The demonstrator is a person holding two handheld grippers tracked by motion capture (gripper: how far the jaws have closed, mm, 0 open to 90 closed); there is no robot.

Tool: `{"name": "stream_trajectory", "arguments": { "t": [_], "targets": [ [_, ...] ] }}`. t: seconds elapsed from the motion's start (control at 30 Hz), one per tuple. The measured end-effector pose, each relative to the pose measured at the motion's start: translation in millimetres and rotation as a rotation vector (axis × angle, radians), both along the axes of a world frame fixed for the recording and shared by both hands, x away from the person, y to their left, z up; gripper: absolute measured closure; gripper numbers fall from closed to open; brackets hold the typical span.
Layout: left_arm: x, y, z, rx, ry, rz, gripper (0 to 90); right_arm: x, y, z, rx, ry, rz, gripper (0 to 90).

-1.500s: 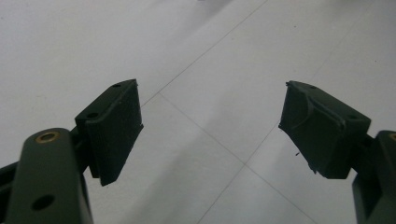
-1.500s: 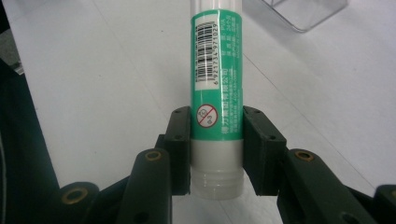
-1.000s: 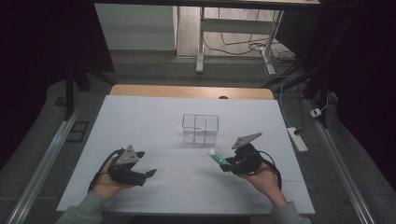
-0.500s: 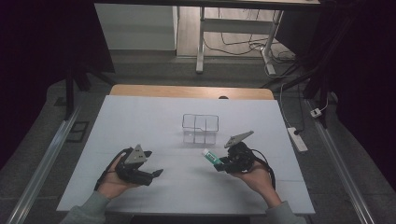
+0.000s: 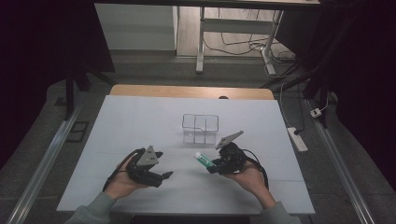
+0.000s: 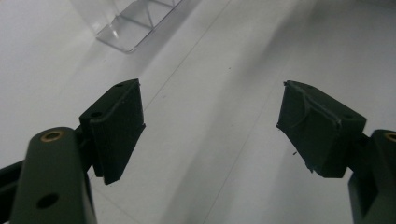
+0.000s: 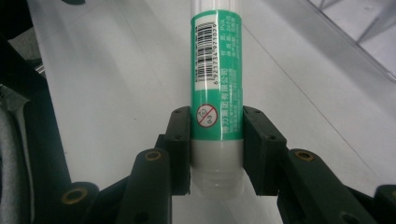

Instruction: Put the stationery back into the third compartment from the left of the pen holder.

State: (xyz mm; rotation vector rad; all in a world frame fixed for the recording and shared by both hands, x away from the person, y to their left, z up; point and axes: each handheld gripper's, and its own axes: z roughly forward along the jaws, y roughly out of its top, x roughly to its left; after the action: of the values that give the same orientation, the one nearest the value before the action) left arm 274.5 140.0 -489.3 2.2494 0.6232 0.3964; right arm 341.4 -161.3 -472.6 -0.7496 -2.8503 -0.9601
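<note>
Right gripper (image 5: 211,166) clenched green-labelled white glue stick (image 5: 202,159) above white tabletop (image 5: 140,116), near clear plastic divided box (image 5: 200,127). Left gripper (image 5: 164,177) gaped, nothing between. Dark room; cables on grey floor (image 5: 243,42).

High view: fixed above the person's side, looks forward and down – whole white table (image 5: 140,121) seen from far.
Left gripper view: rides the gripper, close over the tabletop, faces the clear divided box (image 6: 128,25).
Right gripper view: very close – along its jaws, down the table.
Shared: tabletop, box corner.
</note>
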Motion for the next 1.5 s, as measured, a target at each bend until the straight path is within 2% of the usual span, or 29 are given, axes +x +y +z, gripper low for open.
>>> {"name": "stream_trajectory", "arguments": {
  "t": [0.3, 0.6, 0.93, 1.23, 1.33, 1.5],
  "targets": [
    [-0.7, -12.3, 0.2, 0.027, -0.017, -0.038, 22.7, 2.2, 10.6, -5.2, -0.030, 0.010, 0.016, 64.6],
    [-2.2, -27.4, -0.1, 0.084, -0.036, -0.085, 23.0, 0.7, 19.9, -9.3, -0.050, 0.032, 0.030, 64.5],
    [-1.6, -44.1, -0.4, 0.126, -0.059, -0.128, 23.3, -2.5, 28.1, -12.4, -0.067, 0.052, 0.058, 64.6],
    [1.4, -53.5, -1.1, 0.136, -0.073, -0.143, 24.2, -2.2, 30.5, -14.7, -0.079, 0.084, 0.084, 64.5],
    [1.6, -57.0, -1.0, 0.144, -0.084, -0.150, 24.5, -1.9, 31.5, -15.5, -0.087, 0.085, 0.110, 64.5],
    [1.8, -61.0, -1.3, 0.145, -0.105, -0.167, 26.3, -3.4, 34.1, -17.4, -0.095, 0.090, 0.120, 64.5]
  ]
}}
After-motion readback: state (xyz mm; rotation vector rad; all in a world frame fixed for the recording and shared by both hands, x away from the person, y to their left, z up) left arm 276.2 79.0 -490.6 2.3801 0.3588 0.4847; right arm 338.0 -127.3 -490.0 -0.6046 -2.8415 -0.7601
